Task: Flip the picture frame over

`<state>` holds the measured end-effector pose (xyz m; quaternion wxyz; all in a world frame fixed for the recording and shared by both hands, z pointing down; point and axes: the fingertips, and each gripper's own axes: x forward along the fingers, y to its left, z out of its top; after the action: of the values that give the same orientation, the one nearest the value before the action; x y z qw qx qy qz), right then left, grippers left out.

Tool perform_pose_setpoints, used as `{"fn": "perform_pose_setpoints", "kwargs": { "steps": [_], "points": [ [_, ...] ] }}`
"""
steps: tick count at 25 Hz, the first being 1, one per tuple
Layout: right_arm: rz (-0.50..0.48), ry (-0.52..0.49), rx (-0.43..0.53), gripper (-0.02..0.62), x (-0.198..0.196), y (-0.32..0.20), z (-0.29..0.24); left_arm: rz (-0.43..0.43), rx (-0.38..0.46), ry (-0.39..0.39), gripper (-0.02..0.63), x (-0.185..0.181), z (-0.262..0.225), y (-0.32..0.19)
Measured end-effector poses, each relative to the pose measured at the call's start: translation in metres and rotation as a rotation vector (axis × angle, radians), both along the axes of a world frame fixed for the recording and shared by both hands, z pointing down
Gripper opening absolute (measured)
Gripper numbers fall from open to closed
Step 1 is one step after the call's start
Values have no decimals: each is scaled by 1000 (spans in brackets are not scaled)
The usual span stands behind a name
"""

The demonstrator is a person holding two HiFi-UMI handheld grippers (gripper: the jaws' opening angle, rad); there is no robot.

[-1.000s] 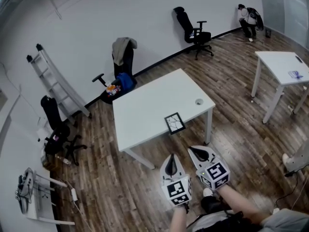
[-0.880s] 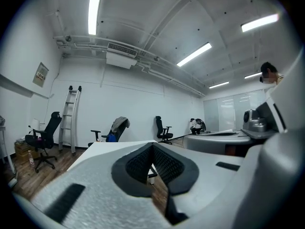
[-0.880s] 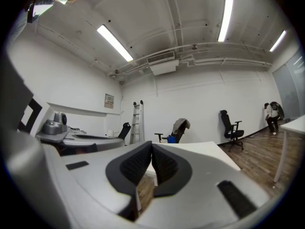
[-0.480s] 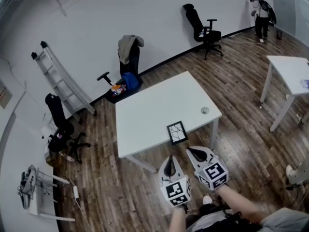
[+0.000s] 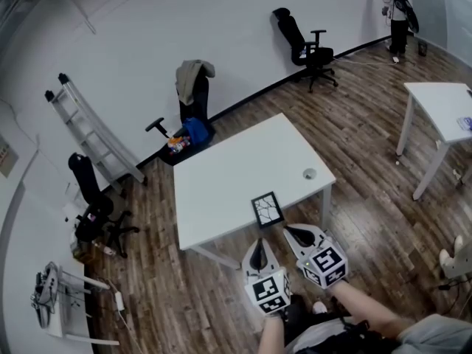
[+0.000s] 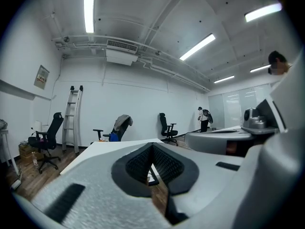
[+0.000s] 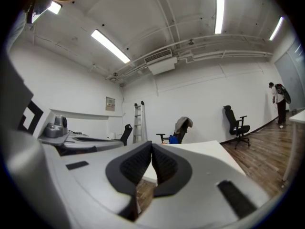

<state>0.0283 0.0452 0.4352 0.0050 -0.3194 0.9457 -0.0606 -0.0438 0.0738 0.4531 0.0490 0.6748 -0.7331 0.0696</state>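
Note:
A small black picture frame [image 5: 267,209] with a white, dark-lined picture lies flat near the front edge of the white table [image 5: 236,164]. My left gripper [image 5: 258,247] hangs just short of that edge, below and slightly left of the frame, shut with nothing in it. My right gripper [image 5: 290,231] is beside it, to the right of the frame's near corner, also shut and empty. In the left gripper view the frame's corner [image 6: 152,178] shows just past the closed jaws. In the right gripper view the table [image 7: 200,151] lies ahead of the closed jaws.
A small round grommet [image 5: 309,173] sits near the table's right corner. Office chairs [image 5: 190,98] and a ladder [image 5: 92,135] stand along the far wall. A second white table [image 5: 442,109] is at the right. A person [image 5: 398,13] stands in the far corner. Wooden floor surrounds the table.
The table and frame have drawn closer to both grippers in the head view as I moved toward the table. Both grippers stayed shut.

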Motion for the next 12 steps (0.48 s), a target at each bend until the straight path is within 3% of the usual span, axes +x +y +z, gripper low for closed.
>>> {"fn": "perform_pose_setpoints", "kwargs": {
  "steps": [12],
  "points": [
    [47,22,-17,5,-29,-68,17,45,-10,-2,-5,-32,16,-74]
  ]
}}
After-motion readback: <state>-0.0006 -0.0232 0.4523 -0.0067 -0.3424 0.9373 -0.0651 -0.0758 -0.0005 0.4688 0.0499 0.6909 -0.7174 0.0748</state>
